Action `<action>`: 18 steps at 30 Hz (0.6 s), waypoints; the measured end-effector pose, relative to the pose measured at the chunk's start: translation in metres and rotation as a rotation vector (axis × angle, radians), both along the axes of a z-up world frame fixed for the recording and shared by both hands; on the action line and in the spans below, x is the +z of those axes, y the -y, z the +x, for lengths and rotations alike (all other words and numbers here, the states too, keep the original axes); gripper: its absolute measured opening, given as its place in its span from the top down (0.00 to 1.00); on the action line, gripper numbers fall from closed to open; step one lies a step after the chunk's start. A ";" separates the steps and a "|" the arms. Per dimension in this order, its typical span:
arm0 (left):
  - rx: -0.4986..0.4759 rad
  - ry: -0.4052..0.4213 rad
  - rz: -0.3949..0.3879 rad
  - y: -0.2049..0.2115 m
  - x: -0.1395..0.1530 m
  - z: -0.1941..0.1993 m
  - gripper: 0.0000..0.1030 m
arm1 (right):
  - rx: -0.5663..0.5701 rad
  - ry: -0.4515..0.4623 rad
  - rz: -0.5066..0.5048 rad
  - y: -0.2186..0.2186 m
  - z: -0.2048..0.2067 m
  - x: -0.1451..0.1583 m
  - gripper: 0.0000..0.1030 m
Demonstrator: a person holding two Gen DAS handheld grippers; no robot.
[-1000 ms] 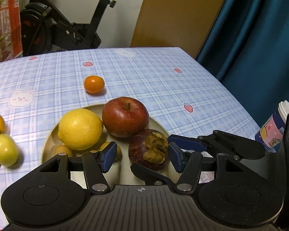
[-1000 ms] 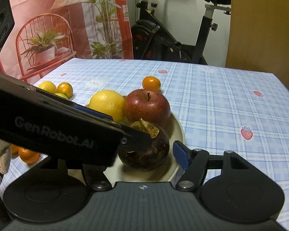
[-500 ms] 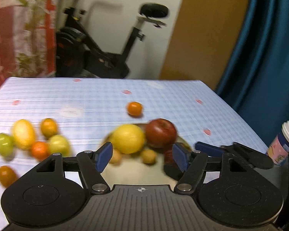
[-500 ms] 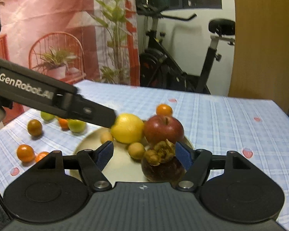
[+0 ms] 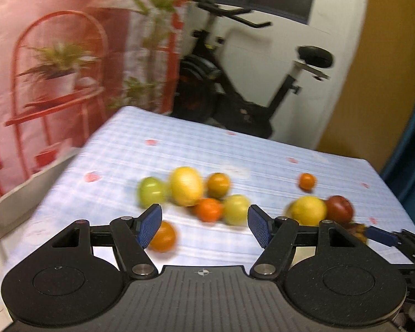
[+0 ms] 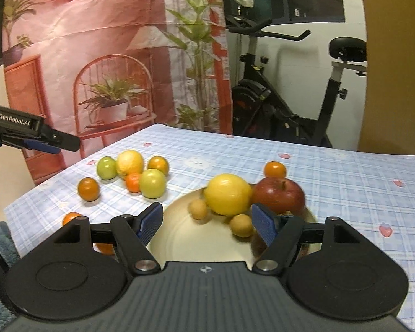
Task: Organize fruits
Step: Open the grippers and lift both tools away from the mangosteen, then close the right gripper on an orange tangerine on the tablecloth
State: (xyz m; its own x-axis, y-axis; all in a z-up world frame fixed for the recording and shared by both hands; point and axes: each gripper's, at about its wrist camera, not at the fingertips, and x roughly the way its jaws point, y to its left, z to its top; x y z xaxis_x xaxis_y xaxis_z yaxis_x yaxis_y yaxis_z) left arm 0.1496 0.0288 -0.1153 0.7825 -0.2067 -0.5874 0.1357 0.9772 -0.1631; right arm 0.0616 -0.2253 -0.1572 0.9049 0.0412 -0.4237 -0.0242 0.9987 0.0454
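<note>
Fingers: left gripper point(image 5: 204, 222) spread, nothing between the pads; its jaws have just been opening. Right gripper point(image 6: 207, 220) also spread and empty, hanging over the near rim of the plate point(image 6: 179, 238).

Step, as I judge it: between picks, left gripper lined up on the loose fruit.

Largest first: table point(image 6: 345, 177), checked cloth. On the plate sit a big lemon point(image 6: 227, 194), a red apple point(image 6: 279, 195) touching it, and two small tan fruits in front. Loose cluster point(image 5: 192, 193) left of the plate: yellow, green and orange fruits, close-packed. One small orange point(image 6: 274, 169) lies just behind the plate.

Next move: pick an outlying orange point(image 5: 162, 236) first, since the cluster is tight.

Room: the table's left edge is near the cluster, so watch for rolling. Open cloth on the right.
</note>
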 end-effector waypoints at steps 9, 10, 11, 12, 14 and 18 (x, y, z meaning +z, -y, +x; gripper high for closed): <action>0.092 0.012 0.002 -0.032 0.002 -0.012 0.31 | 0.050 -0.041 0.009 -0.016 0.006 -0.004 0.29; 0.091 0.013 0.006 -0.033 0.002 -0.013 0.31 | 0.056 -0.046 0.008 -0.018 0.007 -0.004 0.29; 0.088 0.014 0.008 -0.035 0.002 -0.013 0.31 | 0.063 -0.051 0.008 -0.020 0.009 -0.004 0.29; 0.083 0.017 0.009 -0.036 0.002 -0.013 0.31 | 0.069 -0.057 0.011 -0.022 0.011 -0.004 0.30; 0.067 0.024 0.011 -0.037 0.001 -0.013 0.31 | 0.078 -0.066 0.016 -0.027 0.016 -0.004 0.31; 0.043 0.039 0.022 -0.039 -0.003 -0.012 0.31 | 0.110 -0.086 0.011 -0.036 0.027 -0.004 0.35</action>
State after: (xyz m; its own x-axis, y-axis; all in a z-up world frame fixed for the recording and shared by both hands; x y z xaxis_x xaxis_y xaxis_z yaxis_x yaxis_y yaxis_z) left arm 0.1378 0.0676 -0.1180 0.8126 -0.1596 -0.5605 0.0994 0.9856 -0.1365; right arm 0.0884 -0.1889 -0.1612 0.8548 0.1428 -0.4989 -0.1288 0.9897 0.0627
